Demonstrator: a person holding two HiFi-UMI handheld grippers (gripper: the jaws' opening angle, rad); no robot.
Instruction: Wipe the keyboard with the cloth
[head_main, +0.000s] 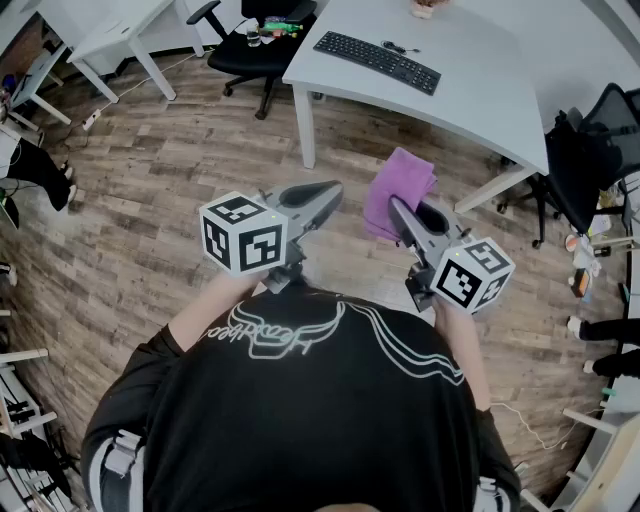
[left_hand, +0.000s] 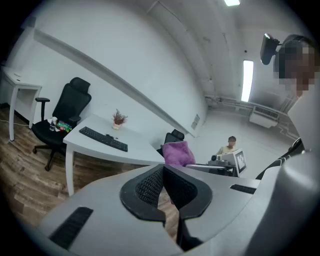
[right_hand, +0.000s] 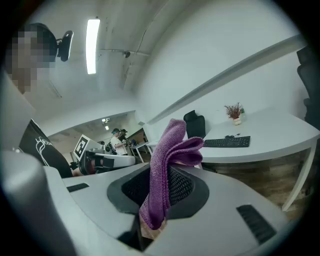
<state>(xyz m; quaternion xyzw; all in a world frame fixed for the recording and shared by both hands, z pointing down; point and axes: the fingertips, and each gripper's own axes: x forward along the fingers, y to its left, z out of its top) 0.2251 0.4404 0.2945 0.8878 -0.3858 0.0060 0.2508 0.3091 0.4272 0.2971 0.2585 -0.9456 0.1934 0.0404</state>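
Both grippers are held level in front of the person's chest, forearms bent, noses pointing toward the white desk (head_main: 480, 110). Left gripper (head_main: 335, 190): jaws closed tip to tip, nothing between them (checked in the left gripper view, pads meet at the front). Right gripper (head_main: 397, 207): jaws clamped on the purple cloth (head_main: 398, 188), which is pinched in a fold and stands up and forward out of the pads, its loose end draping past the tips. The two grippers sit side by side, near each other but apart, both over bare wood-plank floor (head_main: 150, 170) and well short of the desk edge. The black keyboard (head_main: 376, 60) lies flat on the desk top, toward its far side, well apart from the cloth and from both grippers. A small potted plant (head_main: 428, 8) stands beyond the keyboard. A black office chair (head_main: 262, 45) is parked just left of the desk; a second white table (head_main: 110, 30) is further left, and another dark chair (head_main: 590, 150) is at the desk's right end.
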